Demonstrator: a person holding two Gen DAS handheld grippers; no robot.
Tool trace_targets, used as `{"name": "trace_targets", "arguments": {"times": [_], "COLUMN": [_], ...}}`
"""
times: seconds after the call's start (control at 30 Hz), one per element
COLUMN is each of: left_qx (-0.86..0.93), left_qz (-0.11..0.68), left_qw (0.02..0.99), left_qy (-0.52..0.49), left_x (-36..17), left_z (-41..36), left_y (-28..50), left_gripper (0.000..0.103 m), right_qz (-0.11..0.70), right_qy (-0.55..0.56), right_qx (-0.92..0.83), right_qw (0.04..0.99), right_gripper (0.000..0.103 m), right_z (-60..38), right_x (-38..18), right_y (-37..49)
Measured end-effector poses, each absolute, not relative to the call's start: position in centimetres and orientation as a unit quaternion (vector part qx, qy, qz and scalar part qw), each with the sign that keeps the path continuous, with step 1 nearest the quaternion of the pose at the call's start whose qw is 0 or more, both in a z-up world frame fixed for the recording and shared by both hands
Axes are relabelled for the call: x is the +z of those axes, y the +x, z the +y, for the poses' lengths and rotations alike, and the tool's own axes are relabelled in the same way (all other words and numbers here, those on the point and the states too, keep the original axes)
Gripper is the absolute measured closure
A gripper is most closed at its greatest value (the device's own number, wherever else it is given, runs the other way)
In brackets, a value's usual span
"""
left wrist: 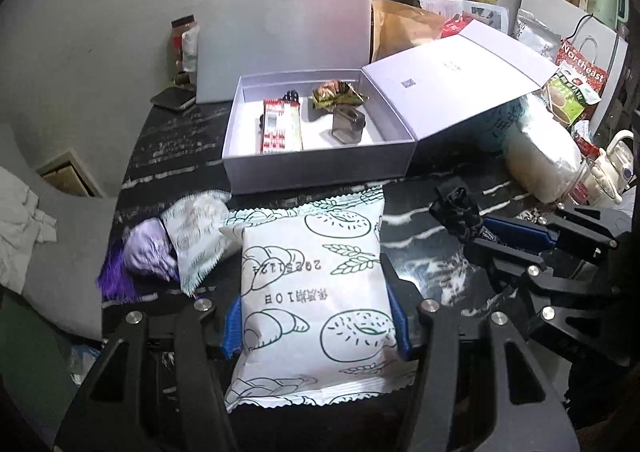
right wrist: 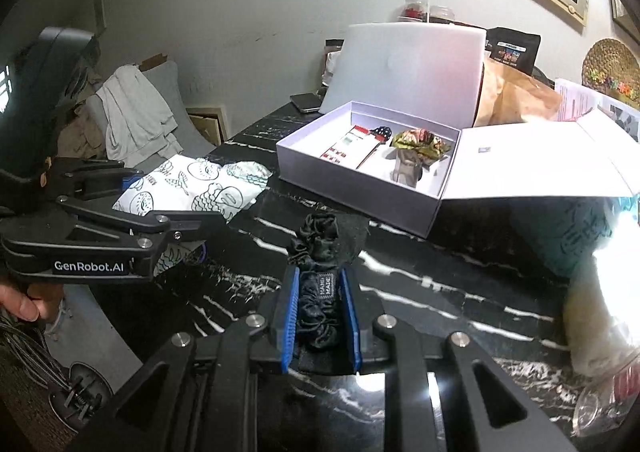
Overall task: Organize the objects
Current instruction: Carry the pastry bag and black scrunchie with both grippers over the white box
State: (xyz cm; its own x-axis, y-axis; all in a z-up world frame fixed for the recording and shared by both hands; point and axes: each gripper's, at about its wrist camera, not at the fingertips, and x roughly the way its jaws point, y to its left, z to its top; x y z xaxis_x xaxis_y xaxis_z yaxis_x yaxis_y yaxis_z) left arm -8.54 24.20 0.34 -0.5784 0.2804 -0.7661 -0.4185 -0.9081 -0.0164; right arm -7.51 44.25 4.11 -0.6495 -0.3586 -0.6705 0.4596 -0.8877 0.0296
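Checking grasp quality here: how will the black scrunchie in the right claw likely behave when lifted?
The black scrunchie looks like soft gathered fabric, so it will probably sag and compress. Its free end droops past the right claw, suggesting floppiness. Likely light, not fragile.

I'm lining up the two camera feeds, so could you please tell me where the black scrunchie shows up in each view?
Left wrist view: the black scrunchie is at right of centre, held at the tip of the right hand-held gripper.
Right wrist view: it is at lower centre, clamped between the blue pads.
Shared landmark: the open white box, behind the scrunchie in both.
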Motion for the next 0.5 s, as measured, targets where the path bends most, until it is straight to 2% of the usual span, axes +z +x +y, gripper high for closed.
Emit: {"name": "trace_targets", "arguments": {"times": [0.5], "left_qx": [0.878], "left_qz": [0.102], "left_qw": [0.219], "left_qy": [-0.413], "left_x": [1.0], "left_z": [27.5], "left_y": [-13.6], "left_gripper": [0.049], "right_qz": [0.080], "right_qy": [0.344], "right_qx": [-0.908], "right_qw": [0.226], "right_gripper": [0.083], "right_z": [44.5], "right_x": [6.0], "right_y": [-12.3]}}
